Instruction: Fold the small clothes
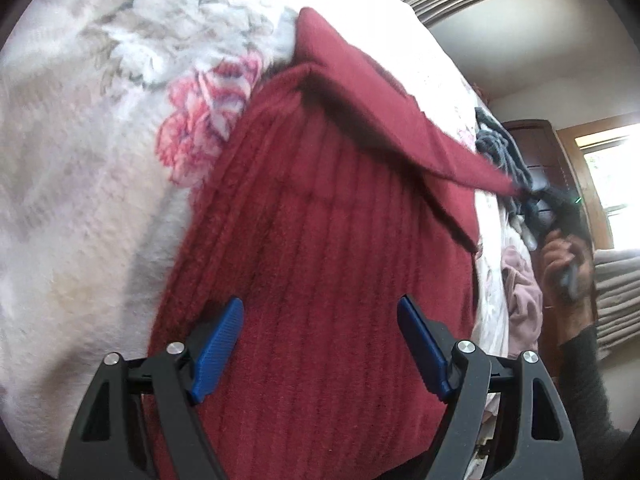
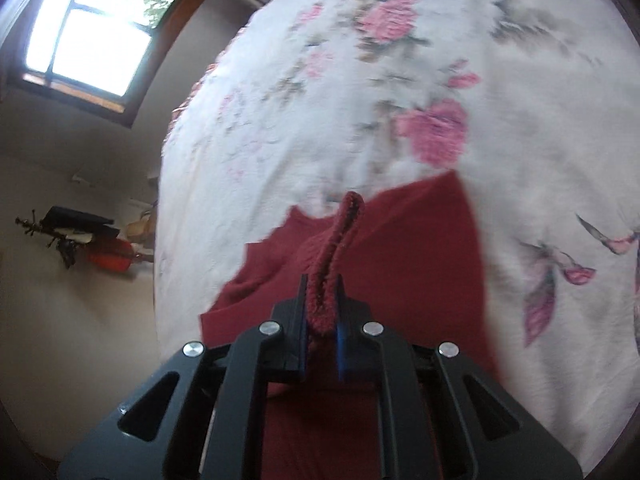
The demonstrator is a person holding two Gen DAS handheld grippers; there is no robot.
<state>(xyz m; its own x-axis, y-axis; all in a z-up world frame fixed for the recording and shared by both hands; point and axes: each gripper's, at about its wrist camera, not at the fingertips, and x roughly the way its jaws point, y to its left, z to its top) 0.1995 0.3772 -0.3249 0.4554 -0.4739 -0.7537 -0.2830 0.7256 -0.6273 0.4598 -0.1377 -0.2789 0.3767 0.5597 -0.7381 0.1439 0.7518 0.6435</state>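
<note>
Dark red ribbed knit garment [image 1: 320, 280] lies on the white floral blanket [image 1: 80, 200], one flap lifted. Right gripper [image 2: 322, 304] is clamped on its edge; left gripper [image 1: 320, 344] hovers spread above it. Only the left view shows a hand [image 1: 568, 268].

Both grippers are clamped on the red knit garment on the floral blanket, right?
Not quite. Only the right gripper is clamped on the red knit garment; the right wrist view shows a fold pinched between its jaws. In the left wrist view the left gripper is open above the garment, gripping nothing. The garment does lie on the floral blanket.
</note>
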